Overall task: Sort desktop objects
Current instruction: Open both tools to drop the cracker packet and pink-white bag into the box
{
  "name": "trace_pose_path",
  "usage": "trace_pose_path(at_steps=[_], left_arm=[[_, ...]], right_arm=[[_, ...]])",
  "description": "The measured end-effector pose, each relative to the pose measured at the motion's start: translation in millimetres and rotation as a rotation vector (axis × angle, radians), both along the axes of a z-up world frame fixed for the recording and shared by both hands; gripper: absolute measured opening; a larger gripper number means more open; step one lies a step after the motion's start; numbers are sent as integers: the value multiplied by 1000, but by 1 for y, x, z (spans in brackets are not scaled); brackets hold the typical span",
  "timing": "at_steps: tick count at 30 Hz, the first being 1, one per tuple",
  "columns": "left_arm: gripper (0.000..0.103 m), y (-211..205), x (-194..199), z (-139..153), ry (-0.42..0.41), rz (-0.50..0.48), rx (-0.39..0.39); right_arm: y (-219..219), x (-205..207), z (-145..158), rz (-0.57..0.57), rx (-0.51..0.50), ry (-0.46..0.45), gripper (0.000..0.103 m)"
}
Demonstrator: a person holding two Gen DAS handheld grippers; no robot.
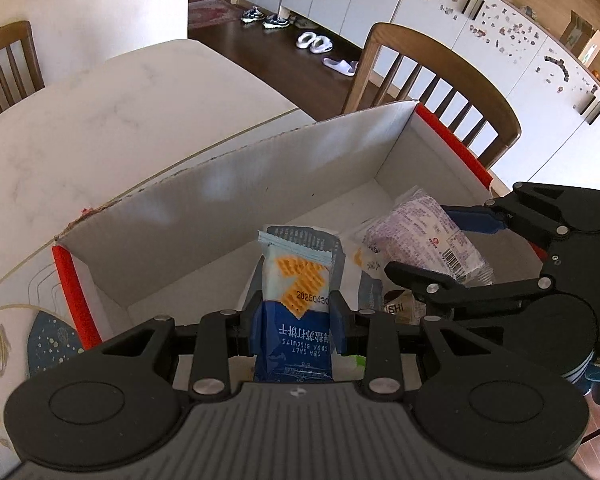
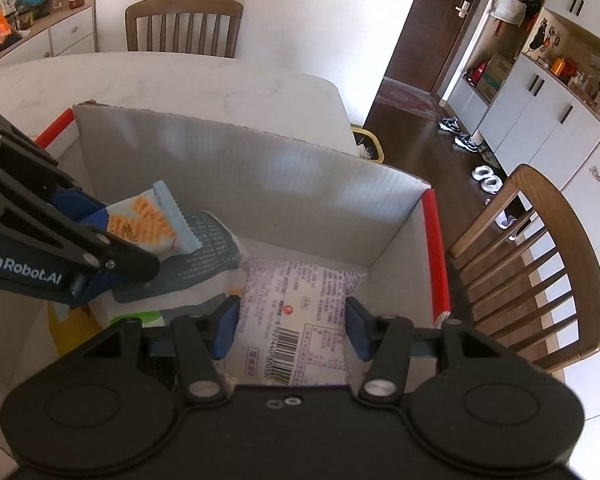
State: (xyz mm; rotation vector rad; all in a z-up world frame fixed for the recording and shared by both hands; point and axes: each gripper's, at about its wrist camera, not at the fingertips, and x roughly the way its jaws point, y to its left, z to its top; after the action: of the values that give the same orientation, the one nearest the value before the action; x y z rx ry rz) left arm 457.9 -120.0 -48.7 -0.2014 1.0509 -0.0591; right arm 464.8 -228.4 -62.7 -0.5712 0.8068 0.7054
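1. Left wrist view: the left tongs (image 1: 296, 322) are clamped on a blue and white soda biscuit packet (image 1: 296, 300), their blue pads pressing both of its sides, and they point steeply down into the white cardboard box (image 1: 228, 200).
2. This biscuit packet stands roughly upright over the box floor, near the middle of the box, its crimped top end pointing toward the box's far wall.
3. Right wrist view: the right tongs (image 2: 292, 326) grip a pale purple-printed snack packet (image 2: 296, 320) with a barcode; a blue pad touches each side of it, so the jaws stand partly apart around its width.
4. That purple packet hangs inside the box, close to the box's red-edged right wall (image 2: 436, 256); whether its lower end touches the floor of the box I cannot tell.
5. Inside the box, other wrappers (image 2: 160, 300) lie beneath and between the two held packets, one with a grey printed back and one with green and yellow patches.
6. The box sits on a pale marbled tabletop (image 1: 100, 128), with red strips at its corners.
7. Beyond the box stands a wooden chair (image 2: 540, 272), just beside its red-edged wall; a second chair (image 2: 184, 24) stands at the tabletop's far side.
8. Shoes and slippers (image 1: 314, 42) lie on the dark floor well beyond the box, before white cupboards.
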Motion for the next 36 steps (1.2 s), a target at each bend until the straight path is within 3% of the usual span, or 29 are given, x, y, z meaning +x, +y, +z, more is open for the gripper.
trace_pose_path(at_steps=[4, 6, 12, 16, 36], left_arm=[[38, 2, -1, -1, 2, 11, 11], [59, 3, -3, 0, -7, 22, 20], [68, 1, -9, 6, -35, 14, 26], [69, -1, -15, 11, -51, 11, 18], [69, -8, -73, 51, -162, -21, -41]], right_arm=[[0, 0, -1, -11, -5, -10, 60], [-3, -1, -1, -16, 2, -16, 64], [-7, -3, 4, -18, 16, -21, 65], [-11, -7, 11, -18, 32, -22, 71], [-24, -26, 48, -44, 121, 2, 71]])
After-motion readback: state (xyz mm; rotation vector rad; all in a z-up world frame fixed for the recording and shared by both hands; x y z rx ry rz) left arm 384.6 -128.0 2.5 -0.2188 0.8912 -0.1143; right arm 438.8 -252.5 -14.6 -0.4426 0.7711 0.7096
